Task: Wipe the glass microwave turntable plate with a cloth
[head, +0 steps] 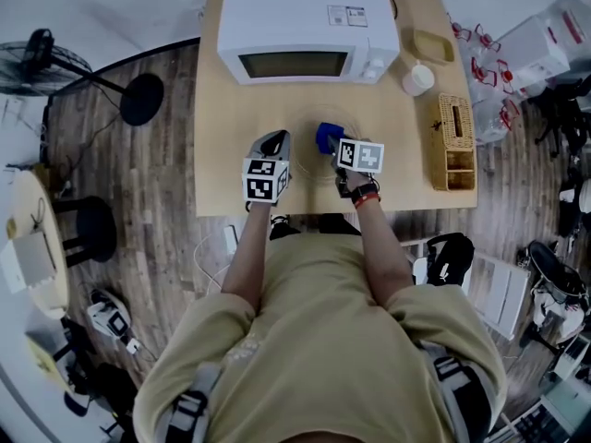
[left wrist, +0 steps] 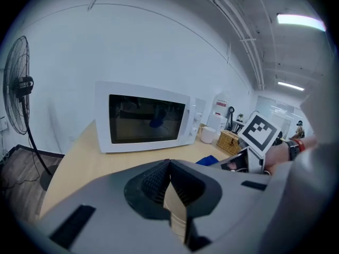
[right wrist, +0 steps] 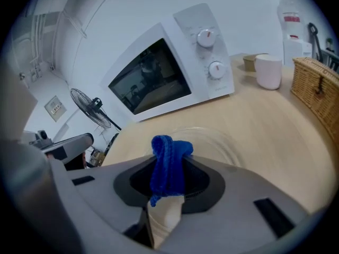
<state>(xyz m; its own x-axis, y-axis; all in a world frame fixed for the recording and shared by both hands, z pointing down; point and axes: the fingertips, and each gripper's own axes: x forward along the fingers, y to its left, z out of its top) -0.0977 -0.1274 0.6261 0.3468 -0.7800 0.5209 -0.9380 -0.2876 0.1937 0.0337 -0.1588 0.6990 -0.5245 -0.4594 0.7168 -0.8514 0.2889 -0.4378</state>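
The clear glass turntable plate [right wrist: 217, 142] lies flat on the wooden table [head: 416, 169] in front of the white microwave [head: 305, 26]; in the head view it shows only as faint rings [head: 312, 166] between the two grippers. My right gripper [right wrist: 169, 160] is shut on a bunched blue cloth [right wrist: 168, 163], which hangs just over the plate's near side [head: 328, 137]. My left gripper [left wrist: 169, 165] is shut, with nothing seen between its fingers, and sits at the plate's left [head: 276, 140]. From the left gripper view the cloth [left wrist: 207, 160] and the right gripper's marker cube [left wrist: 259, 133] appear to the right.
The microwave door is closed. A white cup [right wrist: 269, 70] and a wicker basket [right wrist: 318, 86] stand at the table's right. A yellow dish [head: 432, 46] sits behind them. A standing fan [head: 42, 58] and stools are on the floor to the left.
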